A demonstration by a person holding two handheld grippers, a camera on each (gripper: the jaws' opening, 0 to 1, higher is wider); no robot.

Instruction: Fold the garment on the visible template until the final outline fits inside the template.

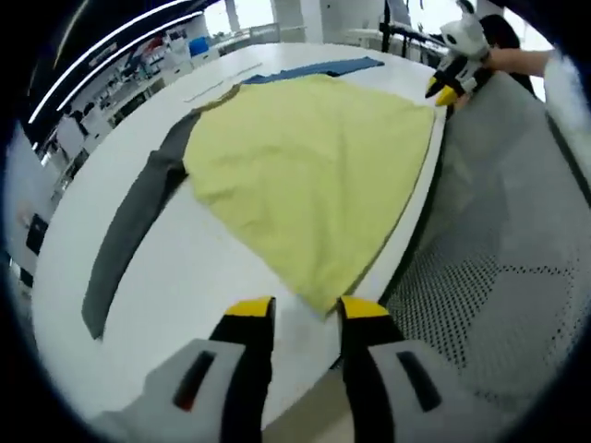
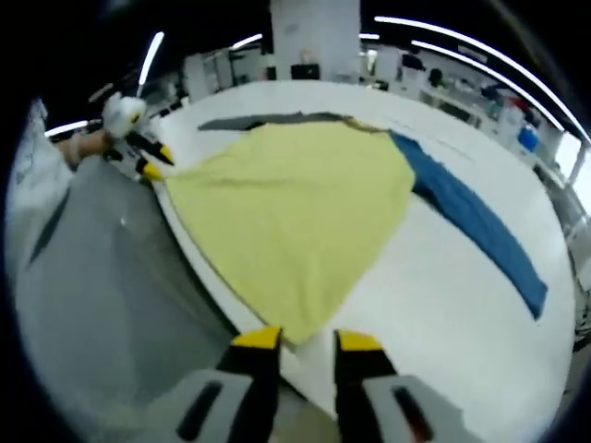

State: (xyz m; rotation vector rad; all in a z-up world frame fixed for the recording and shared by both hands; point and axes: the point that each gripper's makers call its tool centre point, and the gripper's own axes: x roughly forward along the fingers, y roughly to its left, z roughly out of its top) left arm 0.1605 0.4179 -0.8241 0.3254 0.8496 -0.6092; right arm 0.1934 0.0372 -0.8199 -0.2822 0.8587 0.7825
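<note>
A yellow garment lies spread flat on the white table. It has a grey sleeve stretched out on one side and a blue sleeve on the other. My left gripper is open, and a hem corner of the garment sits just ahead between its yellow-tipped jaws. At the far hem corner, a hand holds my right gripper. In the right gripper view the same garment shows its blue sleeve and grey sleeve. My right gripper is open at its corner, and my left gripper is at the other.
The table's near edge runs along the garment's hem. The person's grey perforated clothing hangs just outside that edge. Bare white tabletop surrounds the garment. Shelves and benches stand beyond the table.
</note>
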